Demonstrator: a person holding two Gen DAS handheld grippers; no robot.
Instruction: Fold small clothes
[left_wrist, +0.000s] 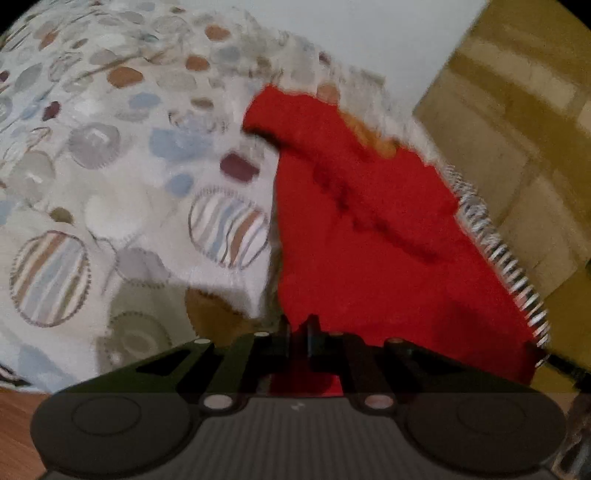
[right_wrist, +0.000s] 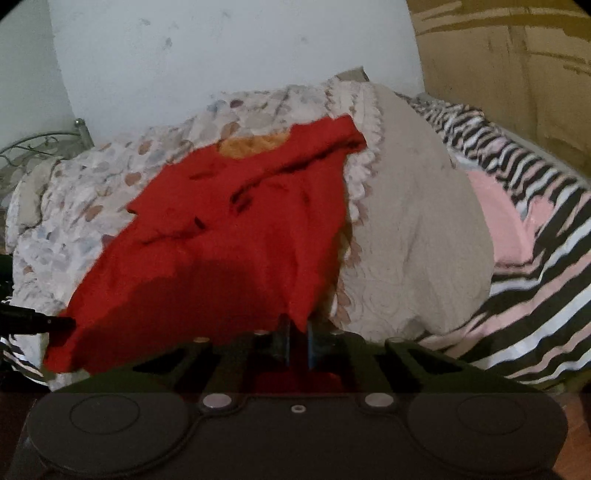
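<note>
Fingers of the left gripper (left_wrist: 297, 325) are pressed together on the near hem of the red garment (left_wrist: 369, 229), and the right gripper (right_wrist: 297, 328) pinches the same hem at its other corner, its jaws likewise closed on cloth. From these two grips the garment stretches away across the patterned quilt (left_wrist: 110, 166), one sleeve lying crumpled over the chest and an orange lining showing at the neck. Beside it sit a beige pillow (right_wrist: 413, 229) and a striped blanket (right_wrist: 535, 277). Folding looks barely begun: no clean fold shows, and the sleeve, sides and length all seem left to do.
</note>
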